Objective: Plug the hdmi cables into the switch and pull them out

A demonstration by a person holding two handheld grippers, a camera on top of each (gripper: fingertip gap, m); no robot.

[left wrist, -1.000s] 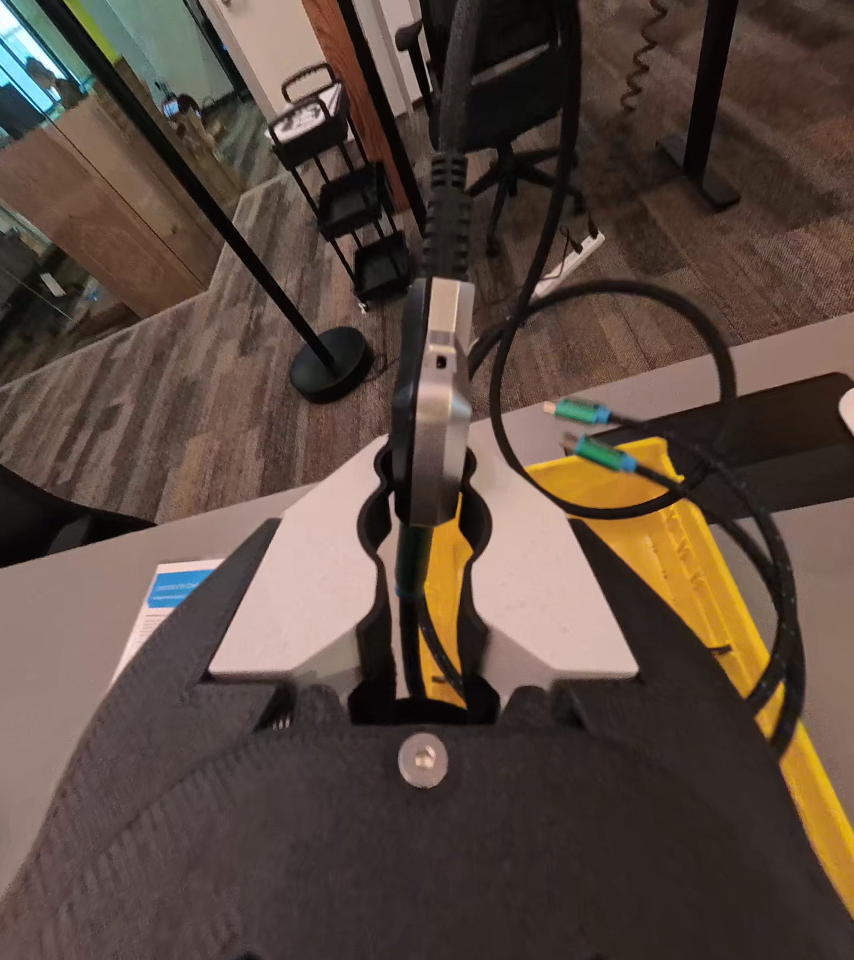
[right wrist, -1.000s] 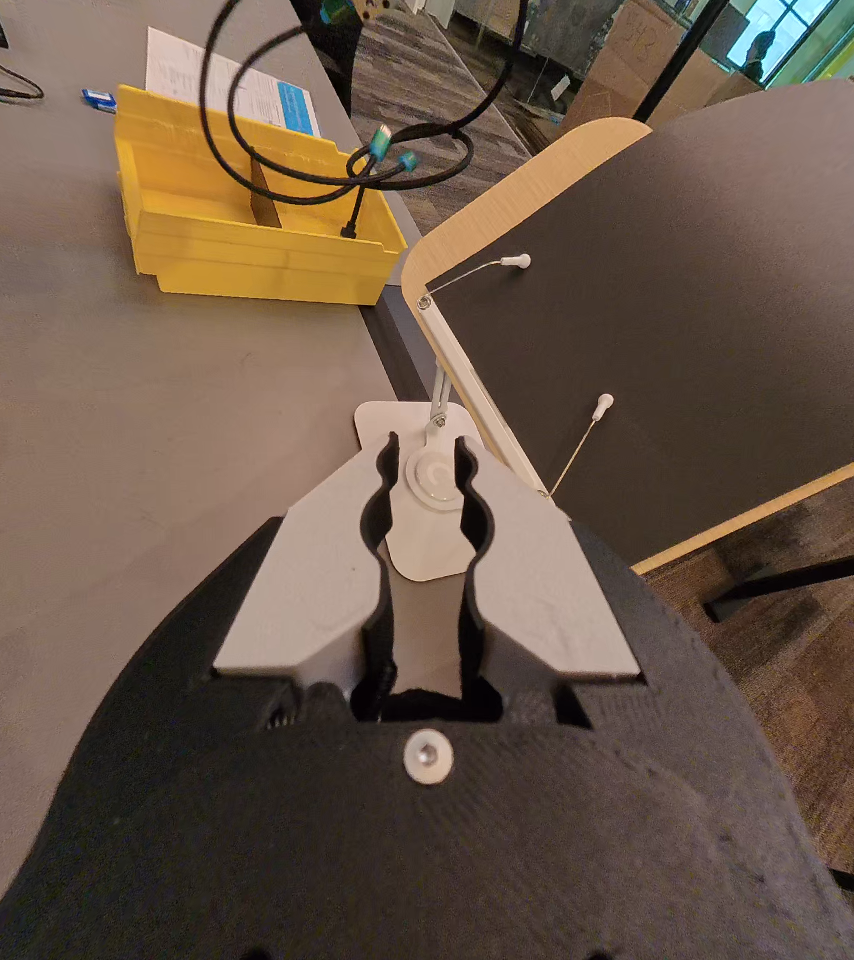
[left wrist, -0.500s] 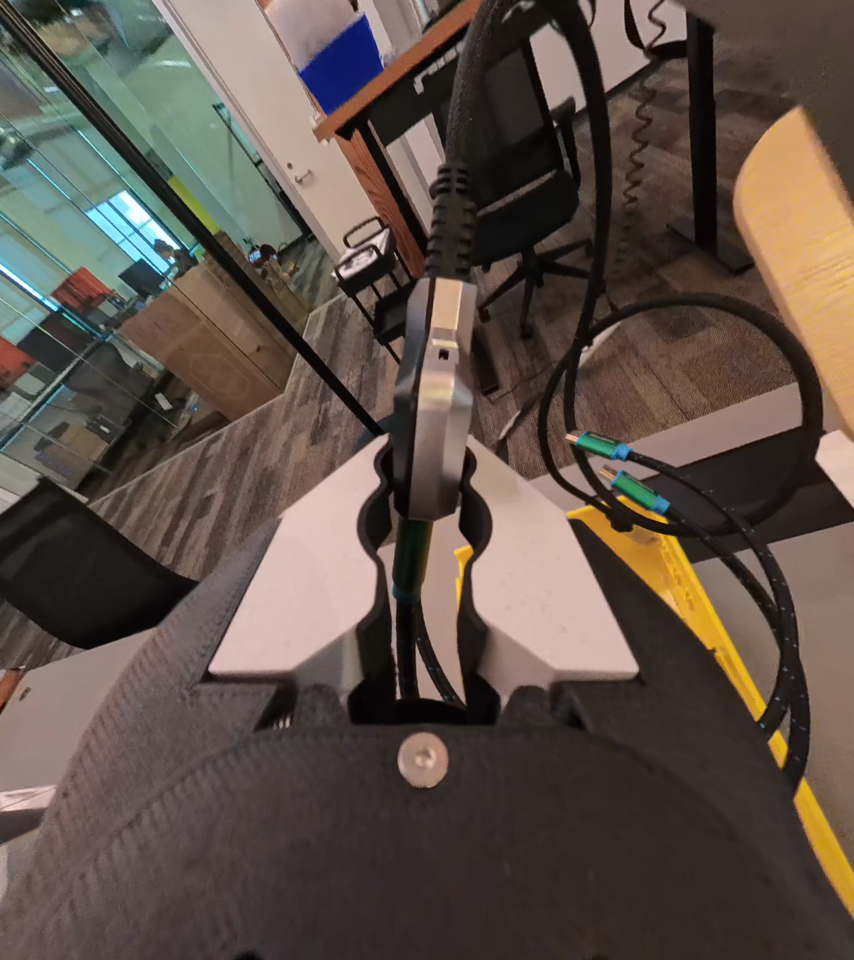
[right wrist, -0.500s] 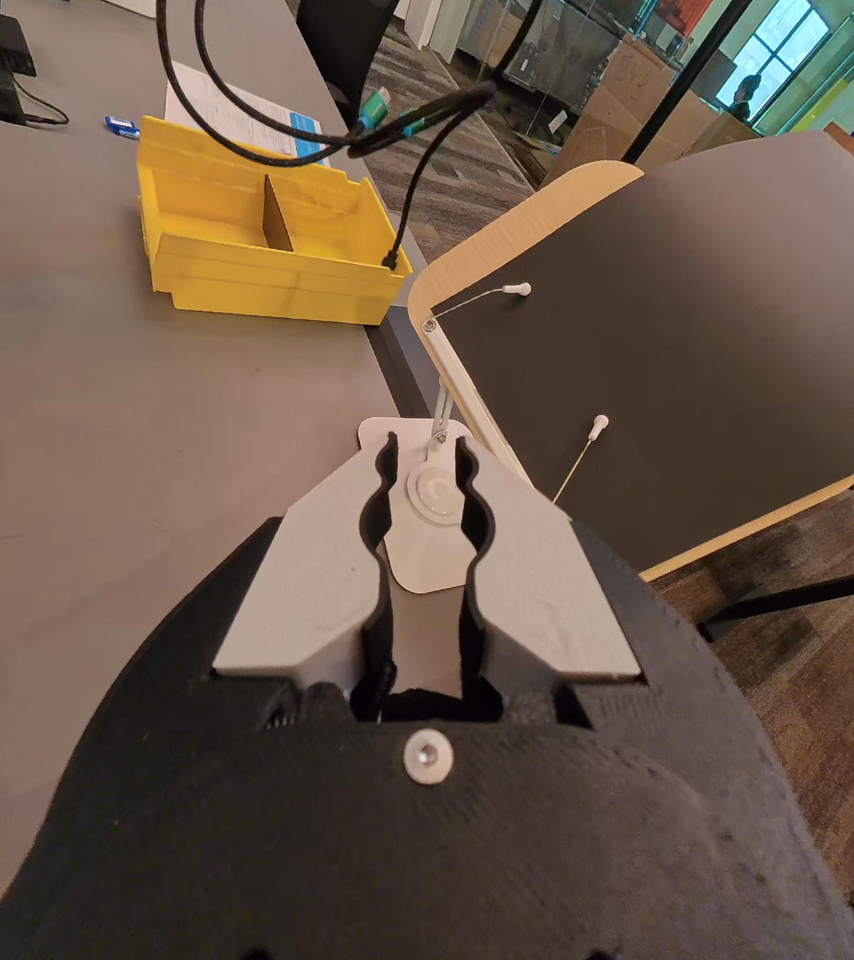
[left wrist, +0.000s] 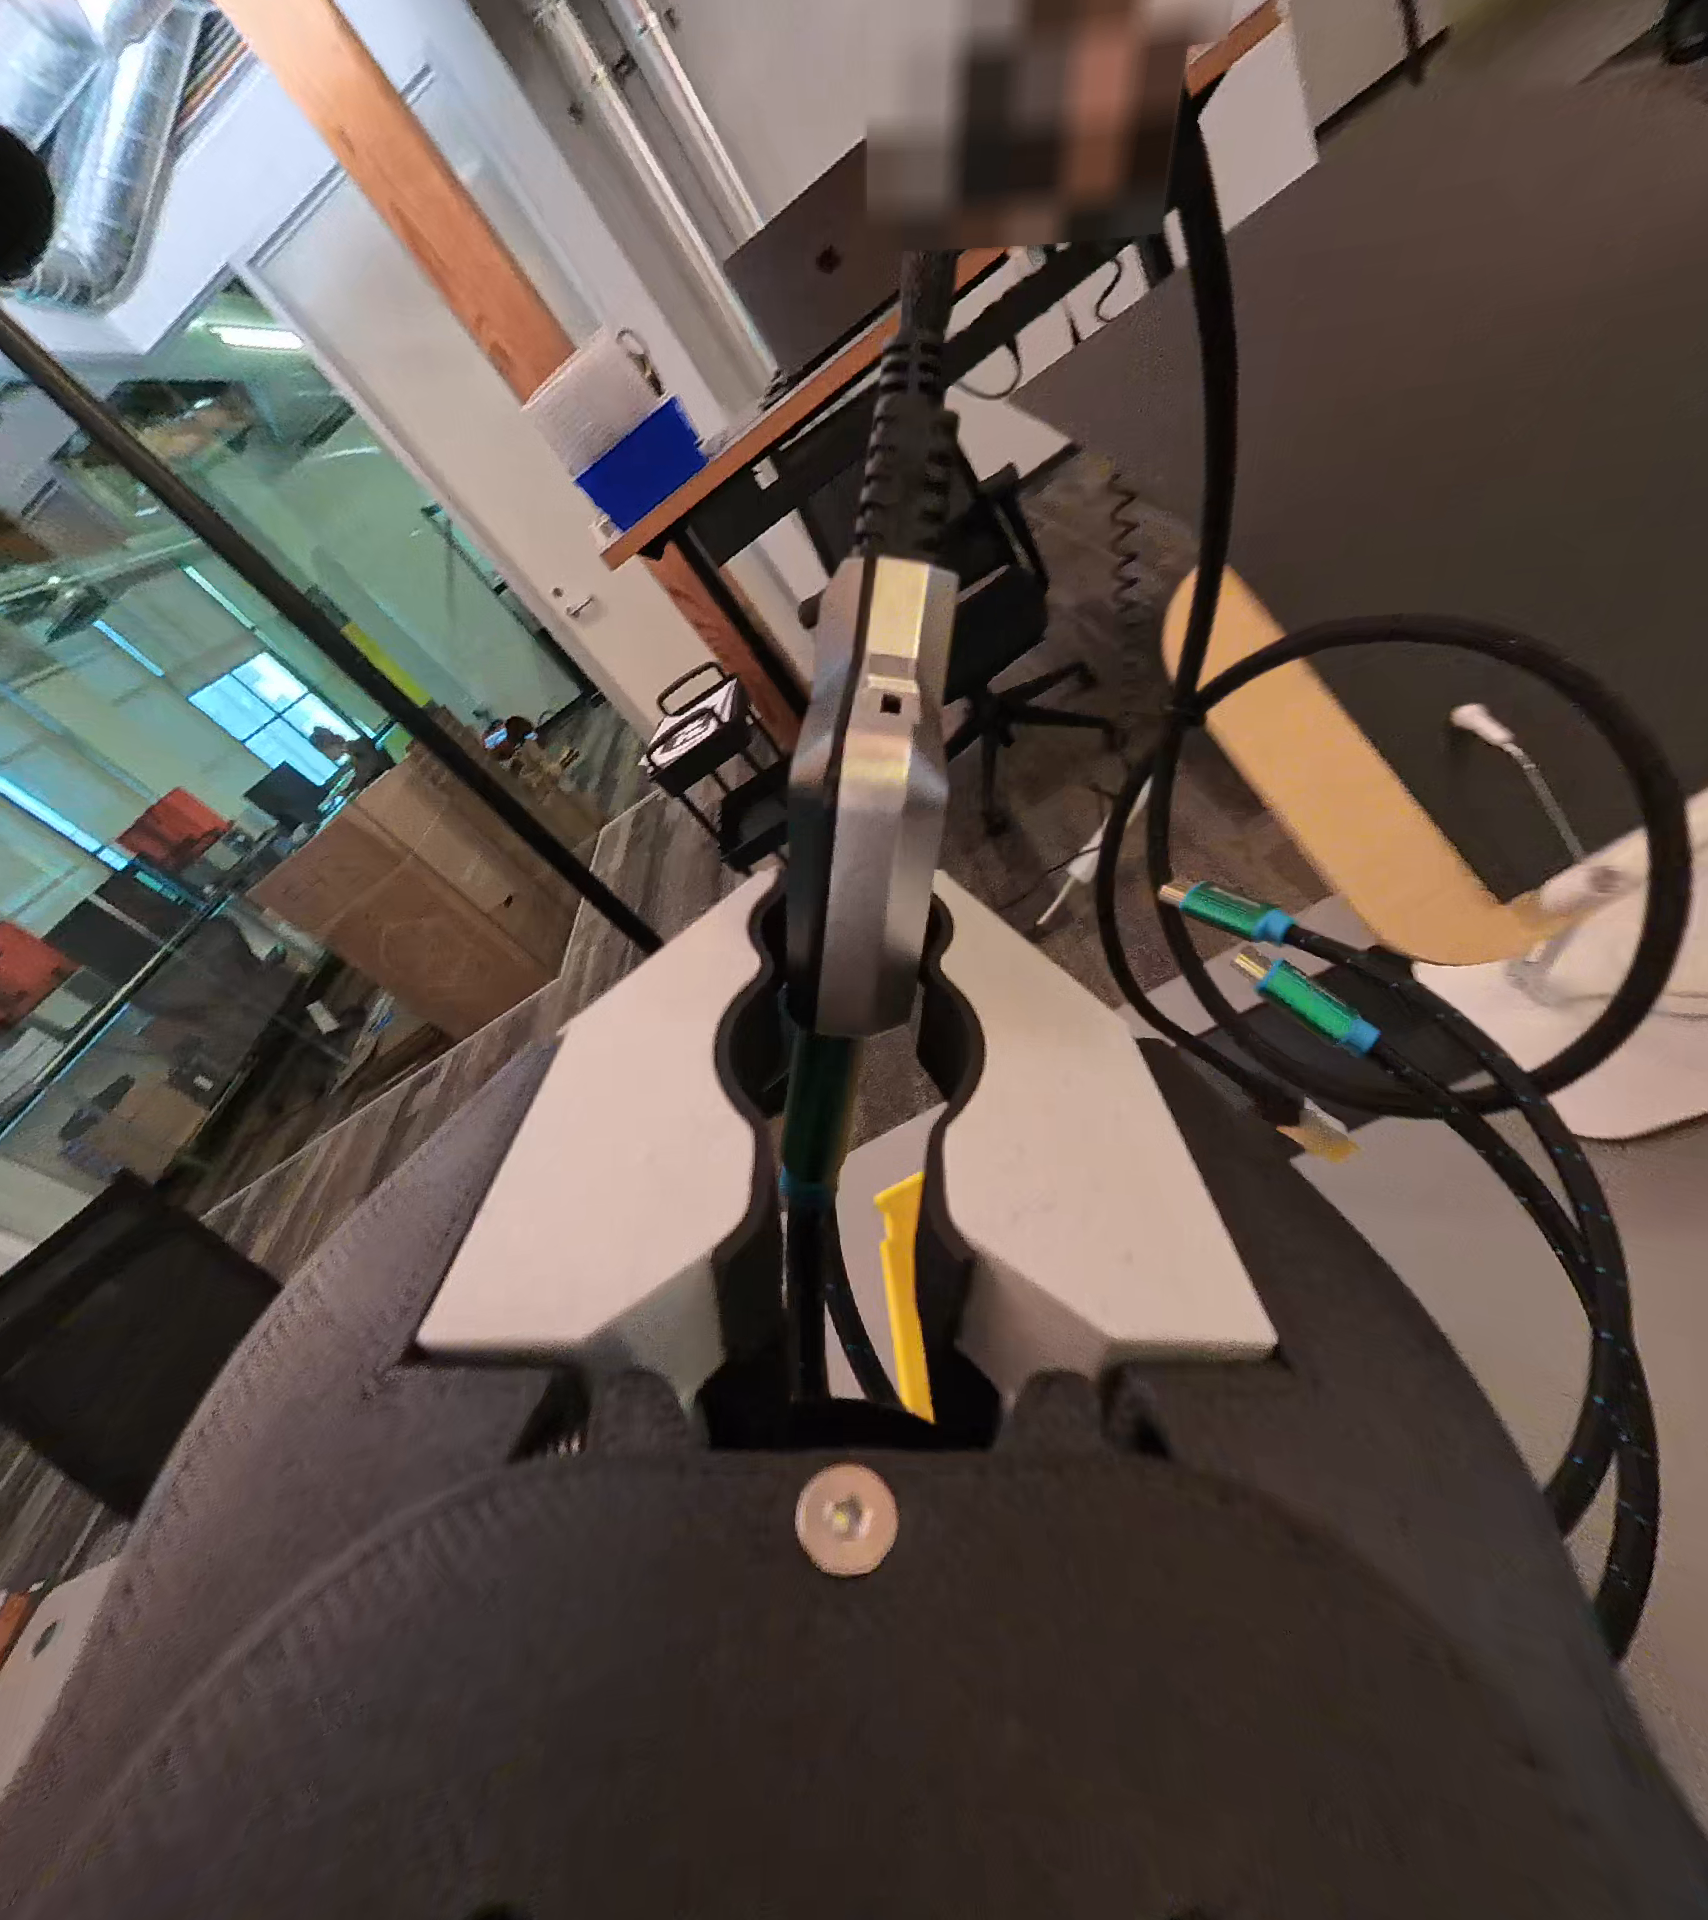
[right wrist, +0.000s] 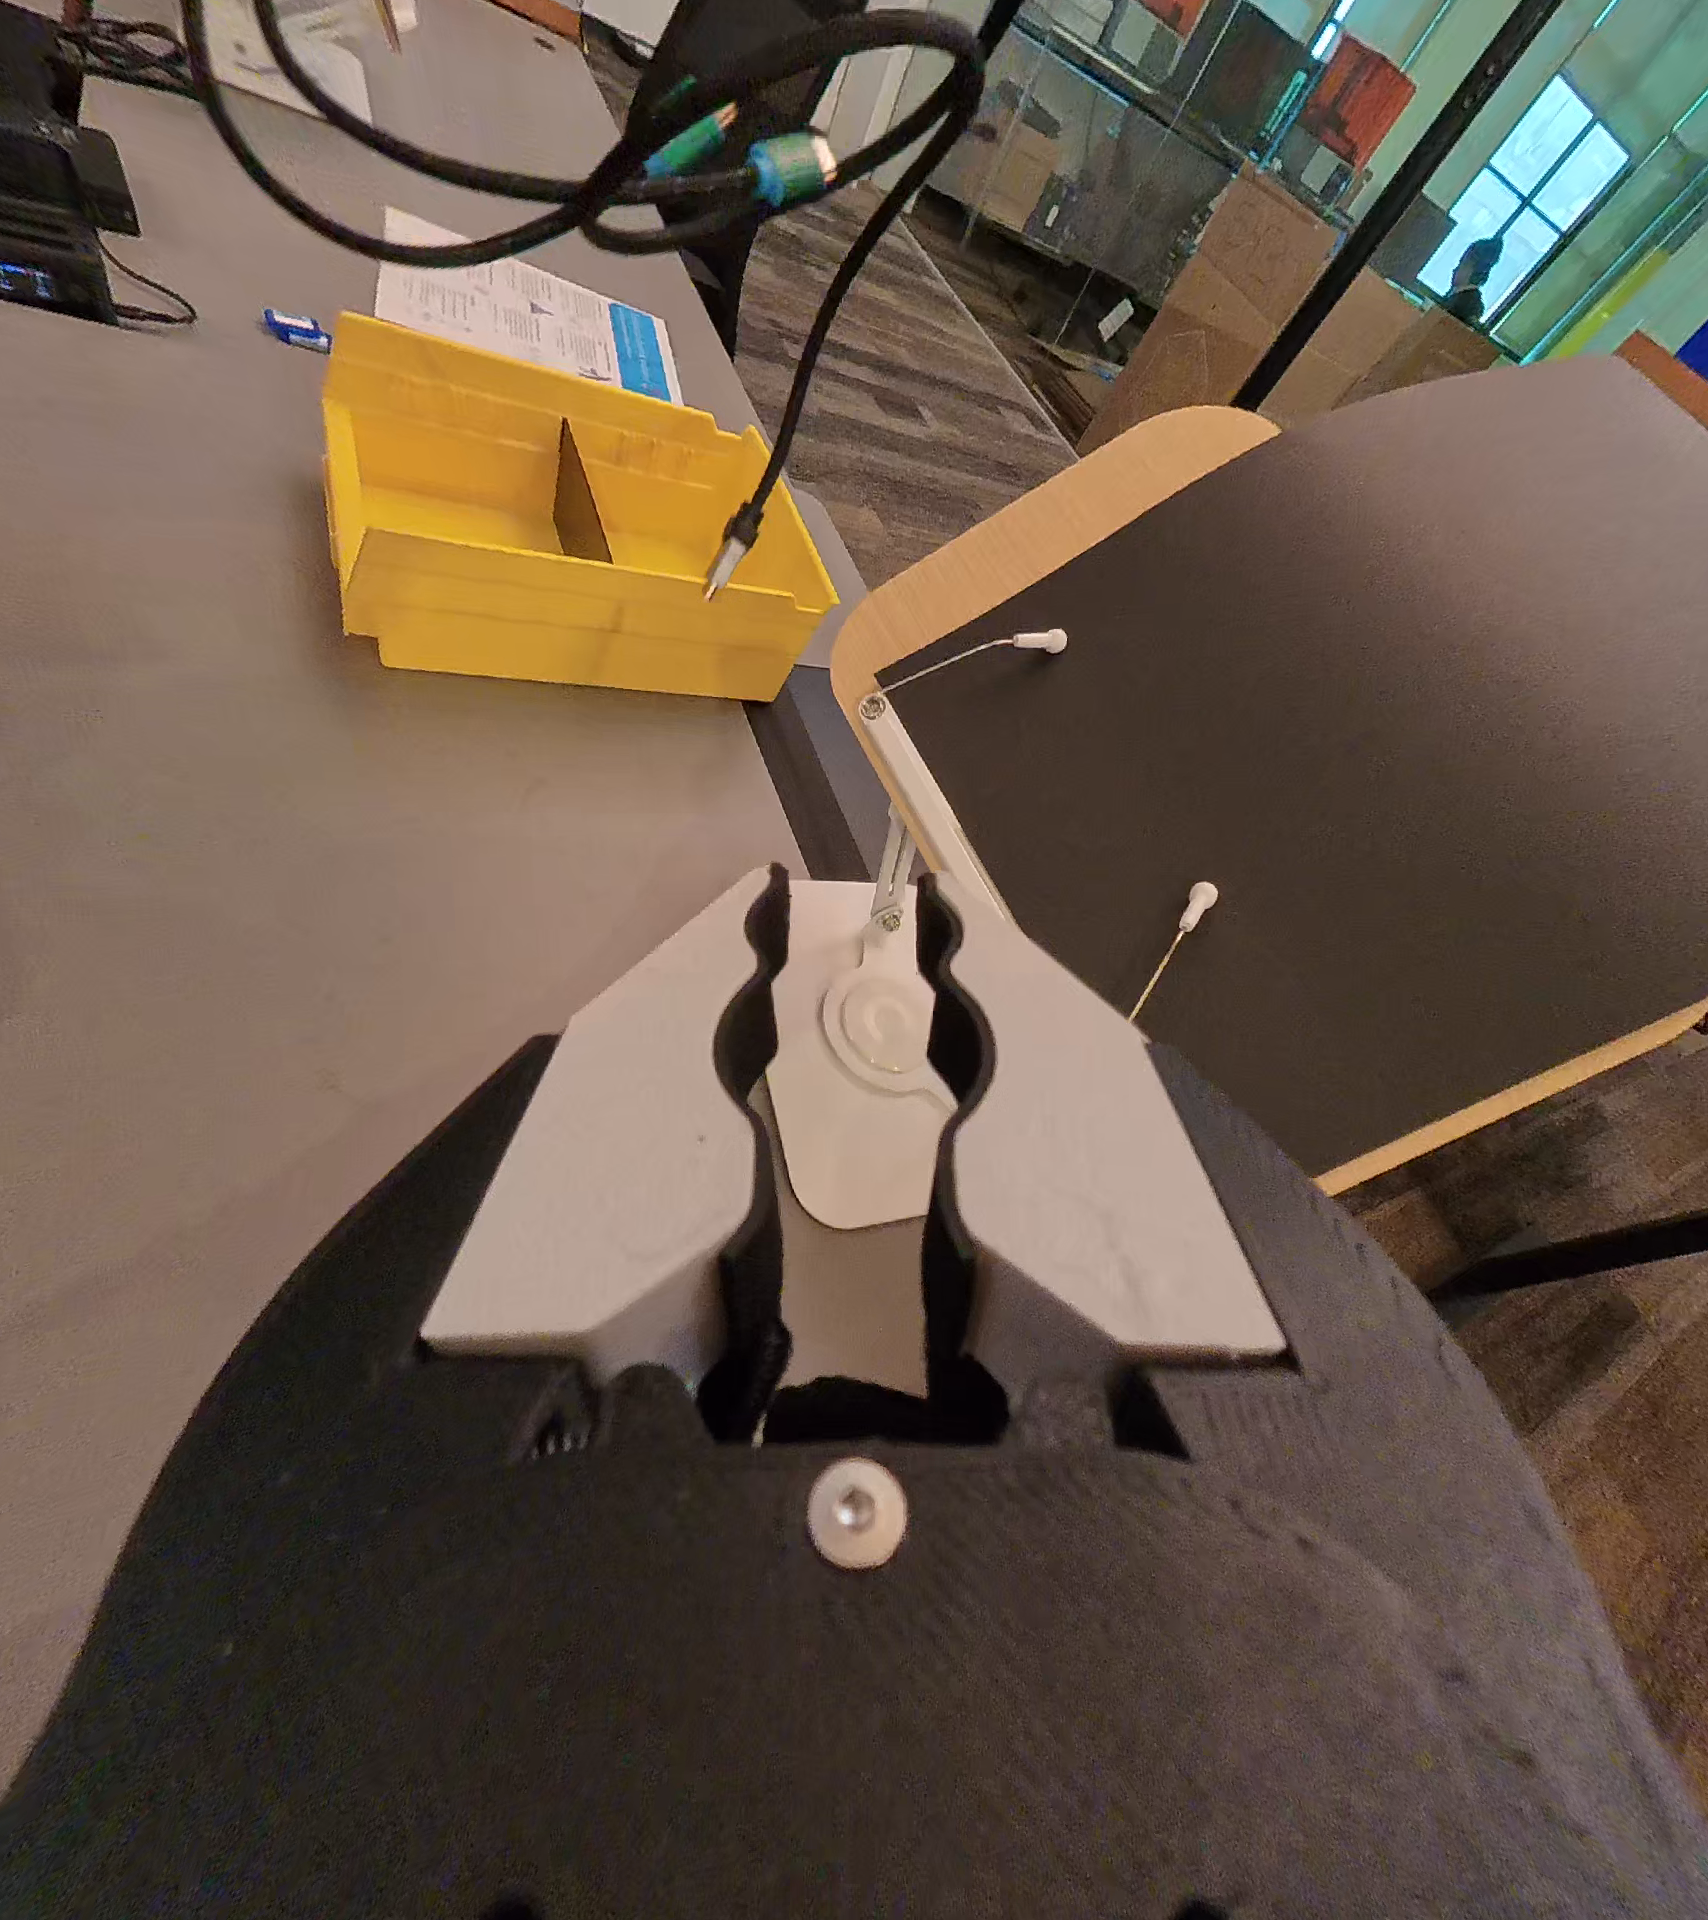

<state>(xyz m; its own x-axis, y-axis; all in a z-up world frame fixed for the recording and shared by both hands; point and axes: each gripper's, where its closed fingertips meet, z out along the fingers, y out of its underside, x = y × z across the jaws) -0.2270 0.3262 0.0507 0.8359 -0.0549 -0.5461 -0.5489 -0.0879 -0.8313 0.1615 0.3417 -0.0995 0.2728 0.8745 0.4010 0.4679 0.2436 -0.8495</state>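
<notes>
My left gripper (left wrist: 855,904) is shut on the HDMI switch (left wrist: 871,821), a flat silver and black box held edge-on and raised in the air. A green-collared plug (left wrist: 814,1112) sits in its near end between my fingers. A thick black cable (left wrist: 907,436) leaves its far end. Two loose green HDMI plugs (left wrist: 1229,912) (left wrist: 1312,1006) hang on braided black cables to the right. They also show at the top of the right wrist view (right wrist: 788,161). My right gripper (right wrist: 852,894) is open and empty, low over the grey table (right wrist: 206,935).
A yellow divided bin (right wrist: 559,623) stands on the table, with a thin cable's small plug (right wrist: 730,556) dangling over it. A dark divider panel (right wrist: 1349,779) on a white clamp base (right wrist: 860,1143) stands right of my right gripper. A black device (right wrist: 8,197) and a paper sheet (right wrist: 559,322) lie behind. The left gripper's tips are roughly 40 cm from the right gripper's.
My left gripper has lifted and tilted upward with the switch, drawing the cables and loose plugs up out of the yellow bin. My right gripper has barely moved and its jaws have opened slightly.
</notes>
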